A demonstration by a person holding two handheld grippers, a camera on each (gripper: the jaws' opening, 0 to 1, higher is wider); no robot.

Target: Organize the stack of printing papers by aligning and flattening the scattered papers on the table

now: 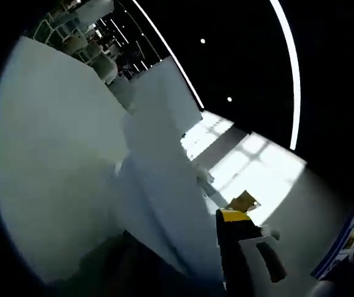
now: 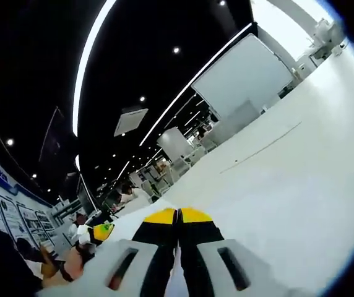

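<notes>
White paper (image 1: 164,185) filled the middle of the left gripper view, a stack of sheets standing up on edge and leaning, with its lower edges near the white table (image 1: 53,154). The left gripper (image 1: 242,238) showed one black jaw with a yellow tip pressed against the side of the sheets. The other jaw was hidden behind the paper, so the left gripper seemed to be pinching the stack.

In the right gripper view, the right gripper (image 2: 178,215) had its two yellow-tipped jaws squeezed together, with a thin white edge between them that looked like paper. The white table (image 2: 288,173) spread out beyond it. The left gripper's yellow tip (image 2: 103,231) peeked in from the left side.

It looked like the step in hand was lifting the stack up on its edge to even the sheets. Next, the stack likely needed gentle taps on the table so the edges lined up, then laying down flat and smoothing.
</notes>
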